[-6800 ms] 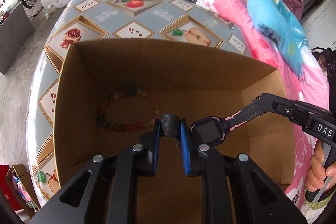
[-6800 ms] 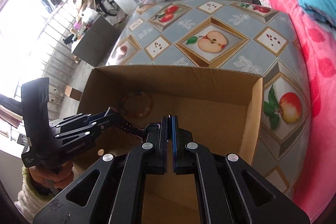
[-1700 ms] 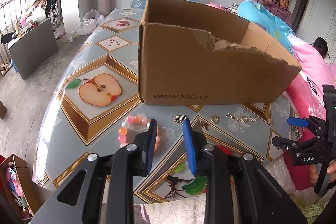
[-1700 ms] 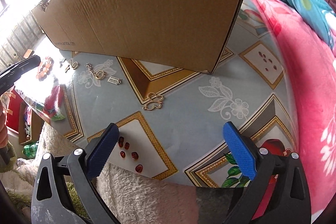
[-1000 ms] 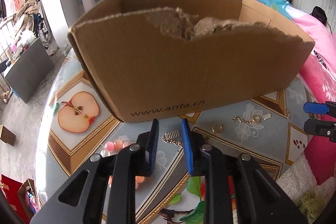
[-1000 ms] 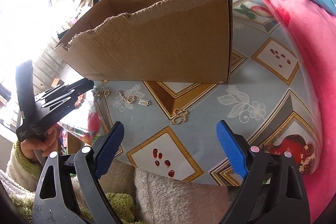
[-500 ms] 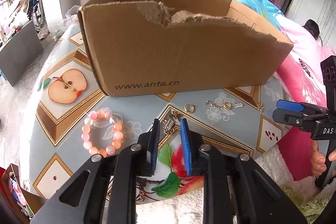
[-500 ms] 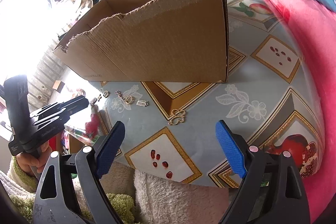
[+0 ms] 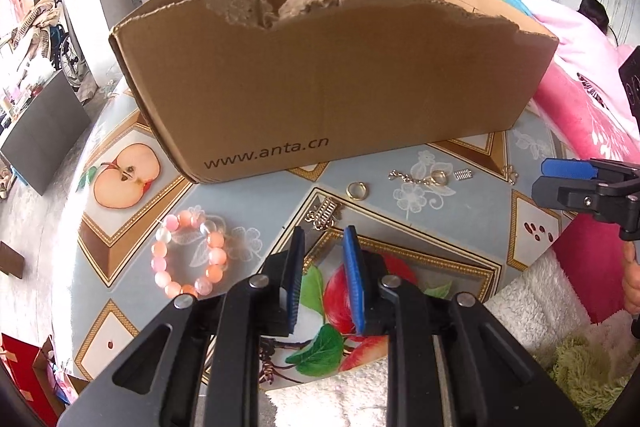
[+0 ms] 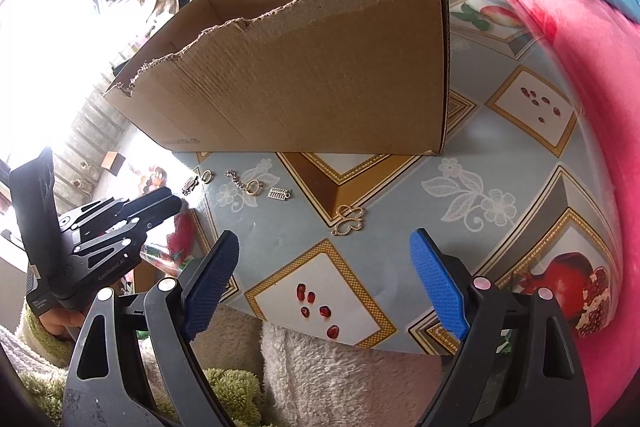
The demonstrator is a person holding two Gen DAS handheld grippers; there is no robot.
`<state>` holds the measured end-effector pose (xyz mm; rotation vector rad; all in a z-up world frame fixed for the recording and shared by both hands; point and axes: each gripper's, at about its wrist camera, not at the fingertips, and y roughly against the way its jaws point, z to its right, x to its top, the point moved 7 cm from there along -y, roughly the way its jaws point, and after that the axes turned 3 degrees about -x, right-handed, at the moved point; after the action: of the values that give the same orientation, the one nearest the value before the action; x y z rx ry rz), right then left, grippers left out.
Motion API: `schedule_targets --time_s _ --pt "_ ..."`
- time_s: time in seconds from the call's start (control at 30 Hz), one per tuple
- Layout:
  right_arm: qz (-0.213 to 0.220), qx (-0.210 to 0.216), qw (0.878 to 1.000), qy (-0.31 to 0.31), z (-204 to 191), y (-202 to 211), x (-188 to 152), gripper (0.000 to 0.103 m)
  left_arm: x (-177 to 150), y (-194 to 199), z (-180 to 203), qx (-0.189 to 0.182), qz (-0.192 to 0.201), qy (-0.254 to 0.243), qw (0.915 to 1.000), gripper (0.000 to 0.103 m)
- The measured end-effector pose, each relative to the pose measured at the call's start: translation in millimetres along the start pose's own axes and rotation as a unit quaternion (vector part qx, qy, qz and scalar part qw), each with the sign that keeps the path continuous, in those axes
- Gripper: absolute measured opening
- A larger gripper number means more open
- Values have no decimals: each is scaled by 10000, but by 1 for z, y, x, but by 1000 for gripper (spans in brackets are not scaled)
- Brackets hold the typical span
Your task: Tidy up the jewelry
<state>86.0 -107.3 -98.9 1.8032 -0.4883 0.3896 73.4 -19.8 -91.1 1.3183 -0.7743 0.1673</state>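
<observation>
Gold-coloured trinkets lie loose on the patterned tablecloth in front of the cardboard box: a small comb-shaped clasp at the centre of the left wrist view, a ring just beyond it, a short chain with a ring and a tiny clasp toward the right, and a butterfly charm in the middle of the right wrist view. A pink bead bracelet sits at centre left, apart from the metal pieces. The left gripper hovers just short of the comb-shaped clasp, its fingers a narrow gap apart and holding nothing. The right gripper hangs near the table's edge with its fingers spread wide and empty, the butterfly charm ahead of them. The likely risk is that such thin, flat pieces slide on the glossy cloth instead of lifting, or get nudged against the box wall or toward the edge. A loose pinch could also drop a piece outside the box on the way over its torn rim.
</observation>
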Motion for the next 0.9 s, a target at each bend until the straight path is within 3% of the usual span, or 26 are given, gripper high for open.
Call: schedule_targets --time_s 0.13,0.4,0.57,0.67,0.9 --pt "10 -7 10000 11 2 1 1 82 3 0 -3 44 15 58 10000 19" --pt "-33 24 10000 -44 3 -2 1 82 11 20 -2 59 321 -353 9988 19" --pt "9 26 10000 3 0 0 1 82 12 3 0 26 69 -657 9978 19" --pt "20 12 10000 -36 1 1 1 82 12 -8 -2 -168 -85 -596 9980 19" --pt "25 2 10000 -95 6 2 0 82 14 -5 -4 -181 -25 -738 9971 16"
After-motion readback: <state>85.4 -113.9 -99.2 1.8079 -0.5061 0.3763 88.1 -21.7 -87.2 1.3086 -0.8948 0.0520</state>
